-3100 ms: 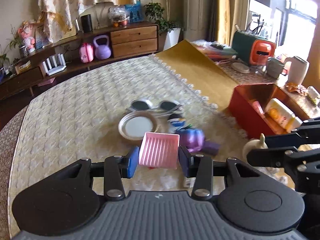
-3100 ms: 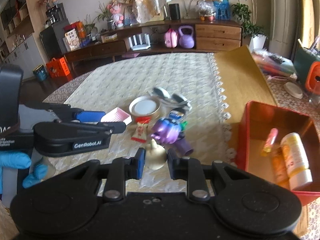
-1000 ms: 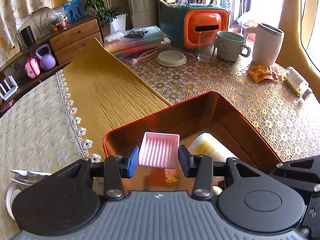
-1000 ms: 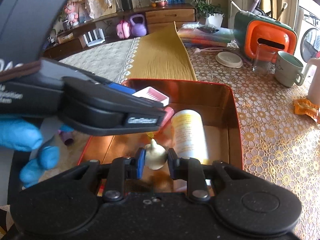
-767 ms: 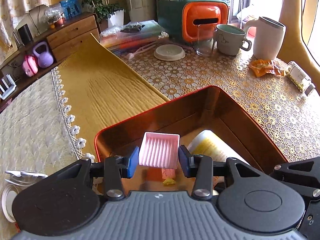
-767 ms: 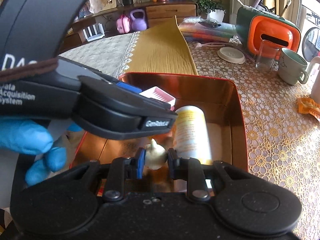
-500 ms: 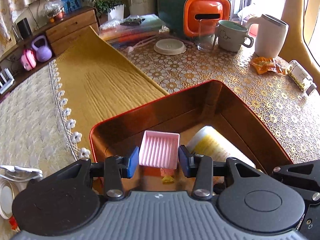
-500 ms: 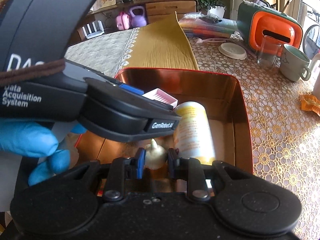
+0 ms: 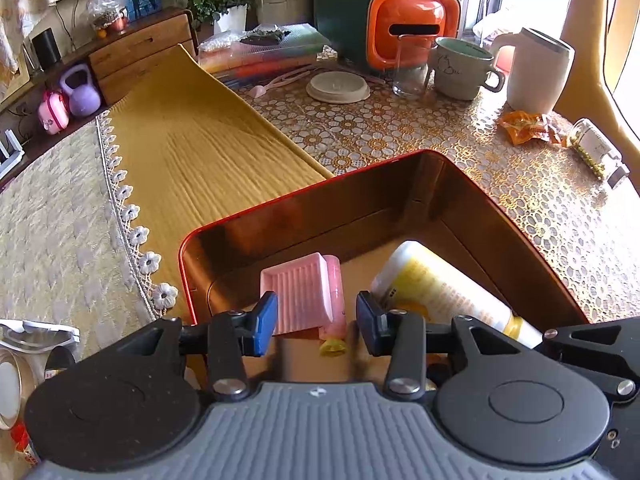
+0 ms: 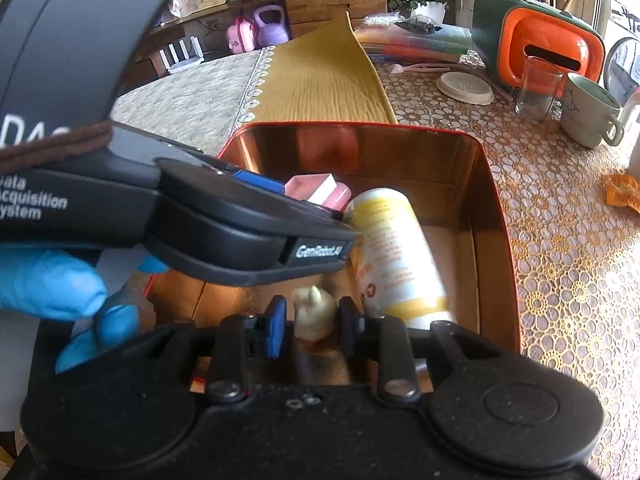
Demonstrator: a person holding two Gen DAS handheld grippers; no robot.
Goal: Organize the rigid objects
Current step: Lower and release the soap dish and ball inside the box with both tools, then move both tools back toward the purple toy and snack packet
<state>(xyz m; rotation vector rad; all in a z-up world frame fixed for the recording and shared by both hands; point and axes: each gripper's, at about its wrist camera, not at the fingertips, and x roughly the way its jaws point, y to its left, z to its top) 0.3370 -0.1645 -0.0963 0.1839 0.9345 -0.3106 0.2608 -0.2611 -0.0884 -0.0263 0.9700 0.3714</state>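
With my left hand-held gripper (image 9: pixel 316 322) spread wide over the pink tray (image 9: pixel 302 293) now lying in the red tin (image 9: pixel 400 158), and my right hand-held gripper (image 10: pixel 310 326) parted around the cream figurine (image 10: pixel 313 312), both drops look done; tabletop items likely remain.

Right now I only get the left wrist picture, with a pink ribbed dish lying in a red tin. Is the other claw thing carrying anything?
Observer: The right wrist view shows the right gripper with a small cream garlic-shaped piece between its fingers, and slim gaps on both sides.
Operator: Is that over the tin too?
Observer: Yes, it is low inside the red tin, close beside the yellow-and-white bottle.
Operator: Who holds the claw on my side?
Observer: A blue-gloved left hand grips the left gripper from behind.
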